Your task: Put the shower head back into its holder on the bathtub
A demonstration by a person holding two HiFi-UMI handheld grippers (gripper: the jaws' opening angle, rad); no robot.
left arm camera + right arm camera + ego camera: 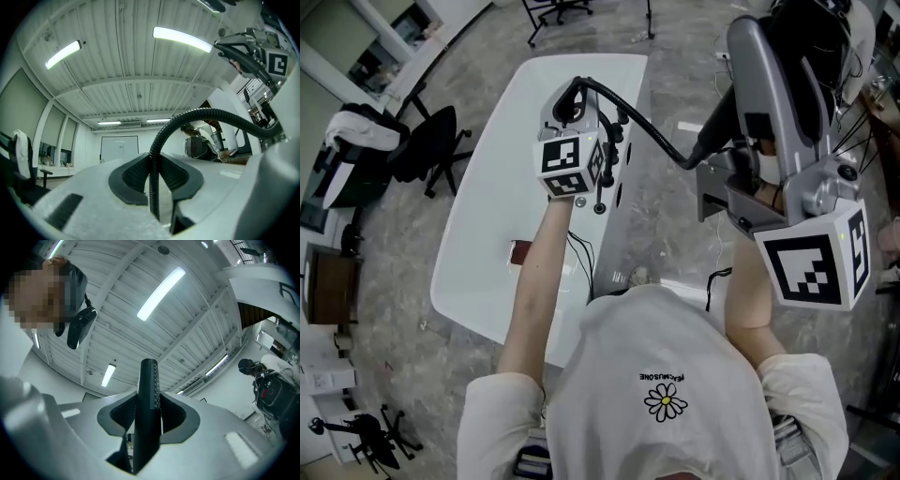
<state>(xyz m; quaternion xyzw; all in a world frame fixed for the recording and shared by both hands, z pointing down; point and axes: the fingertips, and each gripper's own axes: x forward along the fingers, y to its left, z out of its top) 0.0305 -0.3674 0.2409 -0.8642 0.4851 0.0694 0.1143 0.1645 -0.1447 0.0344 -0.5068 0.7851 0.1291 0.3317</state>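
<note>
My left gripper (574,101) is raised over the white bathtub (478,234) and is shut on the black ribbed shower hose (642,127). In the left gripper view the hose (154,154) stands pinched between the dark pads and arcs up and to the right. It runs across to my right gripper (719,173), which is held high at the right. That gripper (148,420) is shut on the black stick-shaped shower head (149,390), which stands upright between its pads. I cannot make out the holder on the tub.
A small dark red item (522,251) lies in the tub. Black fittings (611,183) sit along the tub's right rim. Office chairs (431,150) stand to the left on the grey floor. Dark equipment (825,37) and cables crowd the far right.
</note>
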